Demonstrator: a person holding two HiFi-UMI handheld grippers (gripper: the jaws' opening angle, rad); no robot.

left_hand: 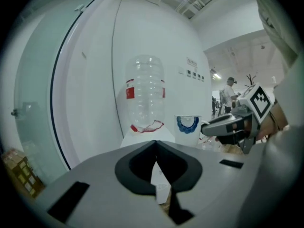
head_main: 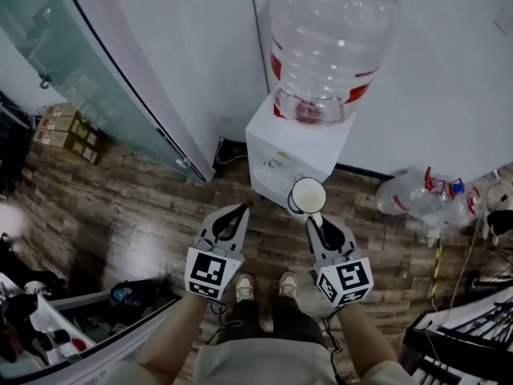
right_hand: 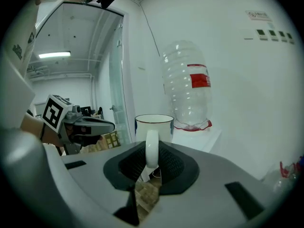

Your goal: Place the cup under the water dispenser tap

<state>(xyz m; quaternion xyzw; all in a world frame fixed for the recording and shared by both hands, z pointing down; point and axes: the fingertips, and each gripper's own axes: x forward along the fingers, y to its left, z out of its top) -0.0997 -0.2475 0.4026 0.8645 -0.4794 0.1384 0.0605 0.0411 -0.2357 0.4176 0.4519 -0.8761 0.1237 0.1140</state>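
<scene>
A white cup (head_main: 309,195) with a blue pattern hangs in front of the white water dispenser (head_main: 276,147), just below its top edge. My right gripper (head_main: 318,220) is shut on the cup's handle (right_hand: 151,148), with the cup (right_hand: 154,126) upright beyond the jaws. The dispenser's big clear bottle (head_main: 329,46) stands inverted on top. Its tap is hidden in every view. My left gripper (head_main: 239,210) hovers to the left of the cup, shut with nothing in it. From the left gripper view, the cup (left_hand: 188,128) and the right gripper (left_hand: 209,128) appear to the right.
Empty water bottles (head_main: 421,195) lie on the wooden floor right of the dispenser. A glass partition (head_main: 88,70) and cardboard boxes (head_main: 68,131) stand at the left. A cluttered bin (head_main: 48,327) sits at lower left, dark racks (head_main: 473,331) at lower right. The person's shoes (head_main: 264,285) are below the grippers.
</scene>
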